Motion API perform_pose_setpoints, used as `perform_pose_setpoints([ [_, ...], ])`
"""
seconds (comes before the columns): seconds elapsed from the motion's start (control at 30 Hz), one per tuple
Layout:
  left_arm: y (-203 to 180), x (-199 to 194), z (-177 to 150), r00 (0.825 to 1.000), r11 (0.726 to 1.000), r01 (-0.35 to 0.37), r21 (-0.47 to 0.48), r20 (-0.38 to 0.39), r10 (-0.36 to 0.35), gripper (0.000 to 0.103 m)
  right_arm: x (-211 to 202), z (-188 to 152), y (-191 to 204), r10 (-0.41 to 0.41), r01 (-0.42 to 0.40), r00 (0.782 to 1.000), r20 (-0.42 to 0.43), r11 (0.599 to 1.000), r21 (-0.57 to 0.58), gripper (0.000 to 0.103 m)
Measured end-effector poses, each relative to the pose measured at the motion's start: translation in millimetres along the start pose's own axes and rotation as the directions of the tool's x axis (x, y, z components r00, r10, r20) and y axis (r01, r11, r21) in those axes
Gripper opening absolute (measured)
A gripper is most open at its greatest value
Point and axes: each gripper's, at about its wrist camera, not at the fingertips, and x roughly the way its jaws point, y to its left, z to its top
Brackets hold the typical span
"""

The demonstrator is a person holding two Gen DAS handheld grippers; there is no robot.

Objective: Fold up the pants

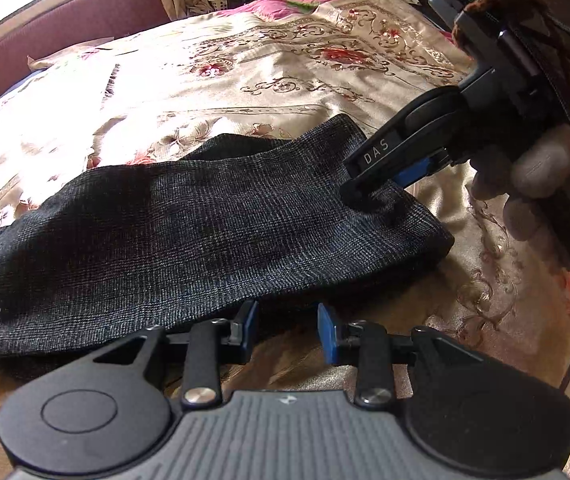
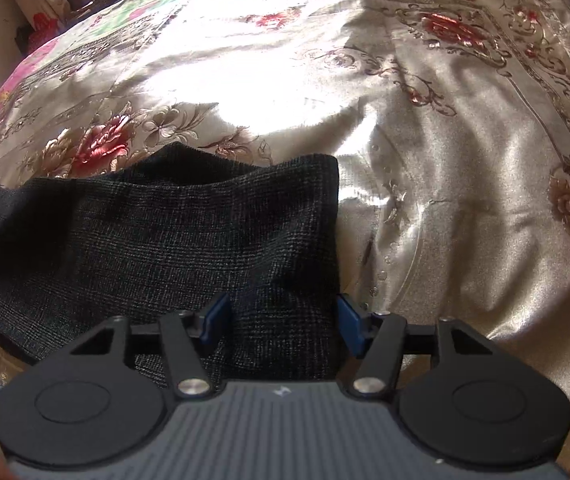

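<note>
The dark grey woven pants (image 1: 173, 232) lie folded into a long band across the bed (image 1: 245, 76), on a shiny gold bedspread (image 2: 425, 168) patterned with red and bronze flowers. From the left wrist camera the band runs from the lower left up toward the right, where a second layer of the same cloth shows behind its upper edge.

The left tool (image 1: 287, 330) hangs just off the near long edge of the pants. Its blue-padded fingers (image 1: 327, 334) stand partly apart, with nothing between them; only bedspread and the hem of the cloth show in the gap.

The right tool (image 1: 369, 194) comes down at the right-hand end of the pants, its tips pushed into the fabric so that the cloth dimples around them. From its own camera the right tool (image 2: 281, 322) straddles that end: one blue pad sits on the cloth, the other right at the pants' right edge, and a ridge of fabric fills the space between. The jaws are partly open, and the pads seem to be pressing that fold from both sides, though the dark weave makes the contact hard to confirm. A pale gloved hand (image 1: 525, 176) holds this tool's handle, to the right of the pants.

Beyond the pants, past the far side of the bed, are a maroon headboard (image 1: 65, 28) and a bright window.
</note>
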Motion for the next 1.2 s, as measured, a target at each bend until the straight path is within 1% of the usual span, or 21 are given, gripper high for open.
perform_pose_setpoints([
  [0.03, -1, 0, 1, 1.000, 1.000, 0.002, 0.001, 0.004, -0.002, 0.047, 2, 0, -6, 0.020, -0.020, 1.000, -0.005, 1.000, 0.020, 0.030],
  [0.1, -3, -1, 6, 1.000, 1.000, 0.008, 0.004, 0.018, -0.008, 0.047, 0, 4, -27, 0.104, -0.101, 0.994, -0.016, 0.989, 0.109, 0.016],
  [0.17, -6, -5, 12, 0.999, 1.000, 0.018, 0.010, 0.051, -0.018, 0.047, -9, 8, -43, 0.138, -0.135, 0.990, -0.012, 0.979, 0.151, 0.009],
  [0.33, -16, -7, 24, 0.993, 0.999, 0.037, 0.030, 0.110, -0.040, 0.047, -22, 13, -69, 0.165, -0.160, 0.986, -0.020, 0.974, 0.160, 0.008],
  [0.43, -11, -6, 26, 0.993, 0.999, 0.011, 0.052, 0.119, -0.017, 0.047, -12, 11, -88, 0.184, -0.169, 0.982, -0.050, 0.960, 0.225, 0.006],
  [0.5, 0, -8, 27, 0.991, 0.999, -0.013, 0.045, 0.137, 0.007, 0.047, -21, 16, -93, 0.220, -0.208, 0.975, -0.025, 0.950, 0.234, 0.004],
  [0.57, 12, -7, 28, 0.989, 0.998, -0.051, 0.040, 0.142, 0.045, 0.048, -35, 19, -98, 0.279, -0.277, 0.960, 0.021, 0.935, 0.223, 0.003],
  [0.63, 23, -2, 27, 0.986, 0.994, -0.103, 0.034, 0.137, 0.097, 0.048, -36, 20, -104, 0.230, -0.225, 0.973, 0.003, 0.949, 0.219, 0.000],
  [0.67, 30, 3, 27, 0.984, 0.992, -0.126, 0.027, 0.130, 0.121, 0.048, -29, 19, -104, 0.132, -0.125, 0.991, -0.030, 0.976, 0.178, 0.000],
  [0.7, 39, 11, 26, 0.983, 0.989, -0.145, 0.009, 0.111, 0.144, 0.048, -17, 17, -102, 0.004, 0.004, 0.997, -0.073, 0.995, 0.104, 0.000],
  [0.73, 49, 20, 24, 0.983, 0.986, -0.168, -0.016, 0.074, 0.169, 0.048, -11, 16, -102, -0.034, 0.041, 0.995, -0.093, 0.996, 0.077, 0.000],
  [0.77, 56, 25, 23, 0.981, 0.982, -0.189, -0.031, 0.049, 0.190, 0.048, -10, 17, -103, -0.030, 0.039, 0.995, -0.096, 0.995, 0.091, 0.000],
  [0.8, 65, 27, 20, 0.976, 0.976, -0.212, -0.048, 0.046, 0.214, 0.048, -17, 20, -102, -0.020, 0.027, 0.997, -0.069, 0.995, 0.101, 0.000],
  [0.87, 78, 20, 18, 0.969, 0.969, -0.229, -0.089, 0.077, 0.236, 0.048, -39, 30, -85, -0.042, 0.041, 0.999, 0.025, 0.999, 0.030, 0.001],
  [0.9, 83, 19, 20, 0.967, 0.968, -0.228, -0.103, 0.089, 0.237, 0.048, -51, 35, -74, 0.004, -0.004, 0.997, 0.073, 1.000, -0.001, 0.001],
  [0.93, 86, 19, 22, 0.966, 0.969, -0.229, -0.098, 0.099, 0.238, 0.048, -56, 41, -64, 0.056, -0.054, 0.994, 0.093, 0.998, -0.018, 0.001],
  [1.0, 88, 26, 29, 0.960, 0.969, -0.246, -0.038, 0.127, 0.249, 0.049, -54, 53, -37, 0.150, -0.143, 0.984, 0.093, 0.987, -0.074, 0.002],
  [1.07, 94, 33, 33, 0.953, 0.965, -0.262, -0.012, 0.152, 0.260, 0.050, -36, 63, -5, 0.266, -0.256, 0.961, 0.079, 0.959, -0.121, 0.002],
  [1.1, 100, 36, 35, 0.944, 0.956, -0.293, 0.000, 0.157, 0.289, 0.050, -23, 67, 12, 0.315, -0.307, 0.948, 0.049, 0.943, -0.131, 0.002],
  [1.17, 115, 38, 33, 0.927, 0.940, -0.341, 0.009, 0.167, 0.335, 0.052, 5, 72, 44, 0.385, -0.377, 0.922, 0.024, 0.912, -0.163, 0.003],
  [1.2, 123, 39, 29, 0.923, 0.935, -0.355, 0.009, 0.163, 0.348, 0.054, 20, 74, 57, 0.399, -0.392, 0.917, 0.001, 0.900, -0.193, 0.003],
])
